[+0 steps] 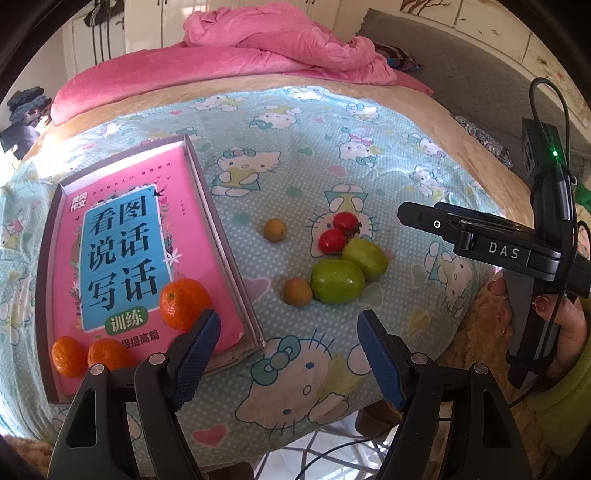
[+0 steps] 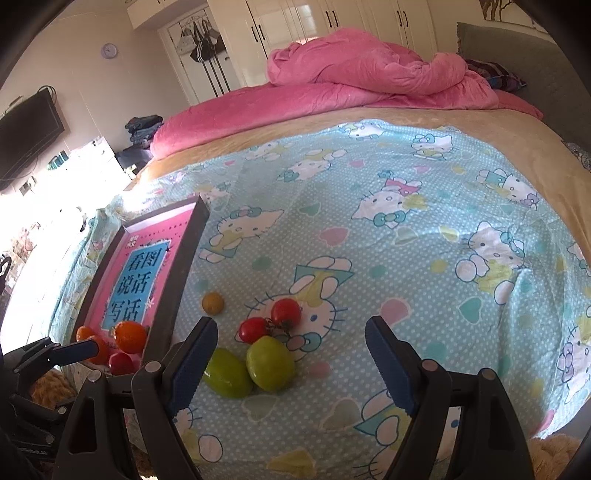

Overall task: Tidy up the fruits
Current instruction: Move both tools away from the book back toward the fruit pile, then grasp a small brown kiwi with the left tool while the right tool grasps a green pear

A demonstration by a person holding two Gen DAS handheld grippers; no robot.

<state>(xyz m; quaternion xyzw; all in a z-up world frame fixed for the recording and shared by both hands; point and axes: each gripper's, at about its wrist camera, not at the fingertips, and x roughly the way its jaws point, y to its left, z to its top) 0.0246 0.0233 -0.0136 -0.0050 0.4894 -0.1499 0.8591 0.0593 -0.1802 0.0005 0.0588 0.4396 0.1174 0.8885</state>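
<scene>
with both my left gripper (image 1: 288, 347) and right gripper (image 2: 291, 354) jaws apart and empty, i'd judge the two smooth green round fruits (image 2: 251, 363) on the bed's cartoon-cat sheet (image 2: 406, 258) firm but roll-prone, best pinched gently across the middle.

Bedroom, bright glare at left. White wardrobe doors (image 2: 332, 22) along the top, round wall clock (image 2: 109, 50) upper left, dark television (image 2: 29, 129) at left edge, grey headboard (image 2: 517, 59) upper right, crumpled pink duvet (image 2: 369, 70) top centre.
</scene>
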